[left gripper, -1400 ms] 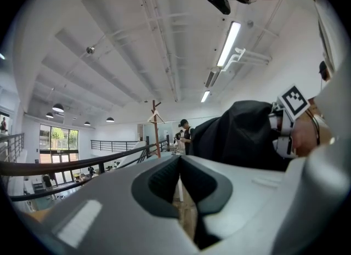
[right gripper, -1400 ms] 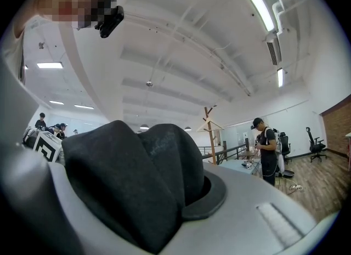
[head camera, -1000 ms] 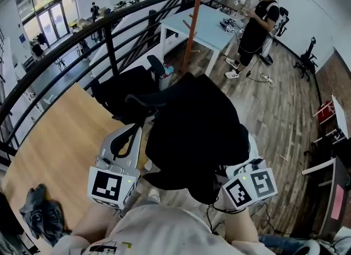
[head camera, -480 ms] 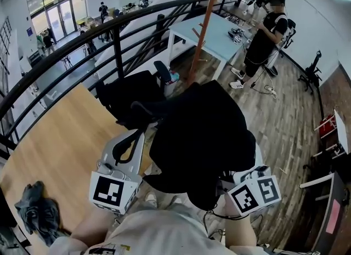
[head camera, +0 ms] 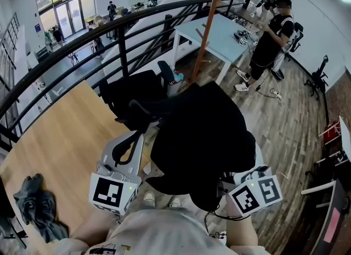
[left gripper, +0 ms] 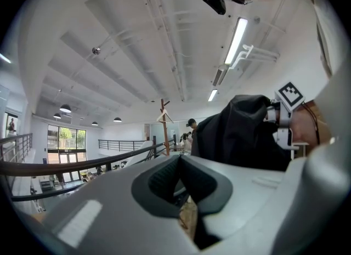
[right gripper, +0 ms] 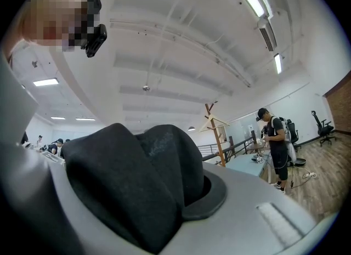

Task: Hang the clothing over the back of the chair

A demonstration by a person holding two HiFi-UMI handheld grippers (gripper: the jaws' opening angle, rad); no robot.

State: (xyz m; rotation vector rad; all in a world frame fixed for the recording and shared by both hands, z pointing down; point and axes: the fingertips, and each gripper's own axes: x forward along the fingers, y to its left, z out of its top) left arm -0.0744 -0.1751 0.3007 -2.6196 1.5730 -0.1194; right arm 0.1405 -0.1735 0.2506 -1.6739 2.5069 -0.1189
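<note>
A black garment (head camera: 203, 133) hangs bunched in front of me, right beside the black office chair (head camera: 129, 92), and its left edge reaches the chair's top. My right gripper (head camera: 222, 181) is shut on the garment's lower part. In the right gripper view the dark cloth (right gripper: 126, 177) fills the jaws. My left gripper (head camera: 133, 135) is level at the chair's near side. Its pads meet with nothing between them, as the left gripper view (left gripper: 178, 166) also shows, and the garment (left gripper: 241, 133) is off to its right there.
A black curved railing (head camera: 71, 48) runs behind the chair. A wooden tabletop (head camera: 55, 144) at left carries a crumpled grey cloth (head camera: 35, 204). Farther back stand a wooden coat stand (head camera: 205, 29), a pale blue table (head camera: 216, 34) and a person in black (head camera: 271, 32).
The right gripper and the garment have shifted slightly. The left gripper has stayed where it was. Both grips look unchanged.
</note>
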